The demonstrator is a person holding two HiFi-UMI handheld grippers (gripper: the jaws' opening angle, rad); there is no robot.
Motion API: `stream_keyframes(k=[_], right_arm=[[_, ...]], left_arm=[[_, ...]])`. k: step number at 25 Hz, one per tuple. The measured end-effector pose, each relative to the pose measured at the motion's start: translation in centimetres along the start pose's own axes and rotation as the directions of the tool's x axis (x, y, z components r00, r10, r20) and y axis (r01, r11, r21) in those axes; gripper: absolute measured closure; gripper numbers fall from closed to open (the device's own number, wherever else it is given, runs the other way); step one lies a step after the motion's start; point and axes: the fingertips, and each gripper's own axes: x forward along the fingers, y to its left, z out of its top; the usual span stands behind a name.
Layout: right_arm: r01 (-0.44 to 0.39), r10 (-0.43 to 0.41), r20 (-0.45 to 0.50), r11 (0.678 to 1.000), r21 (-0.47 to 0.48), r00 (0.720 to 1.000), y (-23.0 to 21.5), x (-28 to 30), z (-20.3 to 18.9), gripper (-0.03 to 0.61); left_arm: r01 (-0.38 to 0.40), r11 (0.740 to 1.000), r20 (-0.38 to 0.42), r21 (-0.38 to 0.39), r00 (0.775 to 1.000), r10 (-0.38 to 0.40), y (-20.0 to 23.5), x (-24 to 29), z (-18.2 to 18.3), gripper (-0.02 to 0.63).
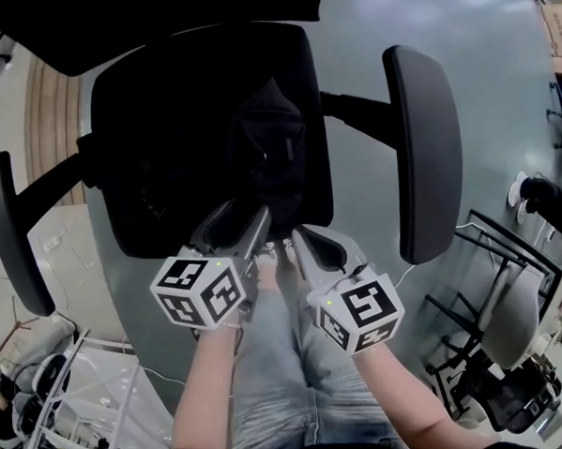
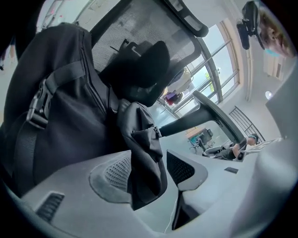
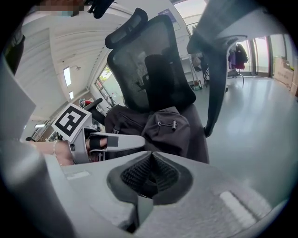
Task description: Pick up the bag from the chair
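Black fabric bag [image 1: 269, 140] slumps on the dark mesh office chair [image 1: 148, 202], near the seat's front edge. The left gripper [image 1: 241, 223] has its fingers parted around a hanging flap [image 2: 144, 158]; the right gripper [image 3: 145, 175] is pressed closed, empty. Looks like the grasping step: squeeze left, then lift.

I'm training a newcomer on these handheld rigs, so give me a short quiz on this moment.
1. True or false: the bag rests on the floor.
2. Whose jaws are pressed together? A) left tool B) right tool
3. Fill in: a fold of the bag hangs between the ___ tool's jaws.
Key: 1 false, it sits on the chair; 2 B; 3 left.
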Motion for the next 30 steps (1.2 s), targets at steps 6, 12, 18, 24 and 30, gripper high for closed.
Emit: stream_keyframes(k=[6, 12, 18, 24, 30], right_arm=[[0.023, -0.023, 0.023, 0.999, 0.029, 0.999, -0.5, 0.2, -0.2, 0.578], [0.029, -0.030, 0.011, 0.999, 0.033, 0.999, -0.8, 0.2, -0.6, 0.578], [0.033, -0.034, 0.014, 0.999, 0.038, 0.999, -1.0, 0.3, -0.5, 0.577], [0.024, -0.025, 0.020, 0.999, 0.038, 0.999, -0.9, -0.1, -0.2, 0.577], [0.011, -0.011, 0.012, 1.000, 0.024, 1.000, -0.8, -0.1, -0.4, 0.577]], left_arm=[[-0.005, 0.998, -0.008, -0.060, 1.000, 0.004, 0.8, 1.5, -0.3, 0.327], [-0.025, 0.996, 0.010, -0.090, 1.000, 0.026, 1.4, 2.8, 0.4, 0.312], [-0.030, 0.996, -0.011, -0.079, 1.000, 0.029, 1.3, 4.9, 0.2, 0.310], [-0.029, 0.997, -0.026, -0.077, 0.999, 0.028, 1.2, 6.4, 0.6, 0.310], [-0.063, 0.996, -0.034, -0.062, 0.998, 0.061, 1.6, 6.8, 0.4, 0.351]])
